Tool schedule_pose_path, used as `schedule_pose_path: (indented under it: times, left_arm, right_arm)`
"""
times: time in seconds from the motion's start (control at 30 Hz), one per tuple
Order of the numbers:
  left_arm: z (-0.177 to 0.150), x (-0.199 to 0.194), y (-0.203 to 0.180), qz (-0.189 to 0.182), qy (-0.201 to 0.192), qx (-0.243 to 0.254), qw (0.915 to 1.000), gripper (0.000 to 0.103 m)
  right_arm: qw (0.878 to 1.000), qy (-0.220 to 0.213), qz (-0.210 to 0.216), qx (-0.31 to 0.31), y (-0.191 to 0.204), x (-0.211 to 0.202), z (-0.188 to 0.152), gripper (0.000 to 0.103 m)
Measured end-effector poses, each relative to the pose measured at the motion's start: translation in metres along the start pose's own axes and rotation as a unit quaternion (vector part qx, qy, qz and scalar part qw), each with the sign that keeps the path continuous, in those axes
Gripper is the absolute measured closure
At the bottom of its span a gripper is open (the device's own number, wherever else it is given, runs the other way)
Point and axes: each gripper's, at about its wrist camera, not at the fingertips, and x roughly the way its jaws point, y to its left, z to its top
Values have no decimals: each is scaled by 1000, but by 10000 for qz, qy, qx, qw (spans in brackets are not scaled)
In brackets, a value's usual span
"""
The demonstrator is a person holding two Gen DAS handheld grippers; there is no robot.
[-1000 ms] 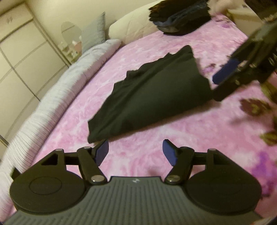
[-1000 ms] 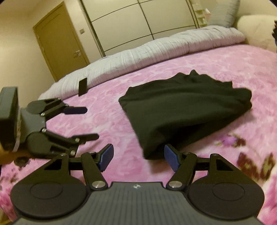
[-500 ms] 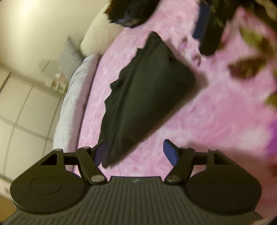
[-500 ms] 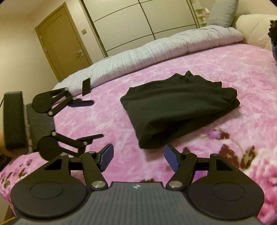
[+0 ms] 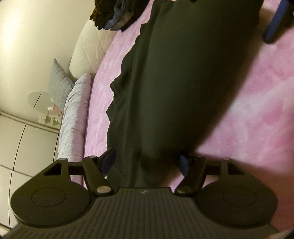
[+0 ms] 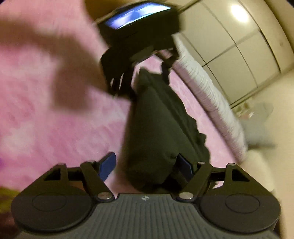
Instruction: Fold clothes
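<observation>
1. The pink bedspread (image 5: 257,95) is the landmark and the largest thing in both views; it fills the ground under everything else, and in the right wrist view it is smeared by motion blur.
2. The black garment (image 5: 174,82) lies on the pink bedspread as one long folded bundle; in the left wrist view it runs from the top of the frame down to the camera body; in the right wrist view (image 6: 159,132) it stretches away from the camera toward the other gripper.
3. The grey striped bolster (image 5: 73,119) lies along the far edge of the pink bedspread, beyond the garment; a cream pillow (image 5: 90,49) and a pile of dark clothes (image 5: 112,16) sit at the head end of the spread.
4. The left gripper (image 5: 147,162) stands partly open over one end of the garment; the dark cloth fills the gap between its blue pads; whether the pads press on it I cannot tell, though they look spread to either side of it.
5. The right gripper (image 6: 148,165) is at the opposite end of the garment; its jaws are opening; the rounded end of the bundle sits between them, close against one pad and clear of the other.
</observation>
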Motion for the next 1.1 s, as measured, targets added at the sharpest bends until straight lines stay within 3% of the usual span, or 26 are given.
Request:
schedule_pose_path:
  times: [0.07,0.1,0.13,0.2,0.27,0.33,0.43,0.53,0.63,0.77,0.83,0.93,1.0,1.07,1.1]
  left_arm:
    - [2,5,-2,-95,131,117,9998,51]
    - [3,8,-4,-143,197,176,9995,74]
    - [5,10,-5,-191,264,234,9992,89]
    - [7,10,-10,-199,361,341,9986,93]
    - [10,-4,-4,-237,401,88,9989,94]
    - [14,-24,3,-256,401,-143,9988,94]
    - [32,-74,-3,-645,506,-281,9962,95]
    - [55,-131,-21,-1171,594,-555,9898,95]
    - [82,-182,-50,-1529,568,-881,9827,95]
    - [108,-223,-84,-1559,560,-1056,9805,93]
    - [112,-236,-90,-1584,634,-1324,9764,84]
    - [108,-254,-81,-1685,728,-1962,9632,82]
    - [101,-268,-66,-1666,708,-2542,9501,76]
    - [96,-280,-48,-1581,607,-3096,9357,74]
    - [94,-283,-36,-1518,550,-3353,9282,73]
  right_arm:
    - [9998,-16,-95,-158,1,4,1,36]
    - [9995,-21,-159,-260,1,7,0,39]
    - [9991,-25,-225,-365,1,11,-1,55]
    - [9996,-61,-20,-278,-6,15,-5,67]
    - [9997,-159,129,-155,-15,12,-9,78]
    - [9992,-311,254,-36,-28,-1,-14,80]
    - [9969,-546,554,82,-49,-35,-29,81]
    - [9885,-832,1253,-169,-55,-81,-56,80]
    - [9862,-742,1440,-351,-44,-119,-85,80]
    - [9885,-552,1390,-203,-28,-150,-123,76]
    - [9886,-419,1440,144,-27,-158,-136,72]
    - [9859,-246,1413,860,-35,-172,-152,66]
    - [9808,-156,1331,1417,-44,-180,-169,59]
    - [9647,-140,1306,2282,-58,-184,-188,56]
    - [9504,-178,1367,2788,-65,-185,-198,56]
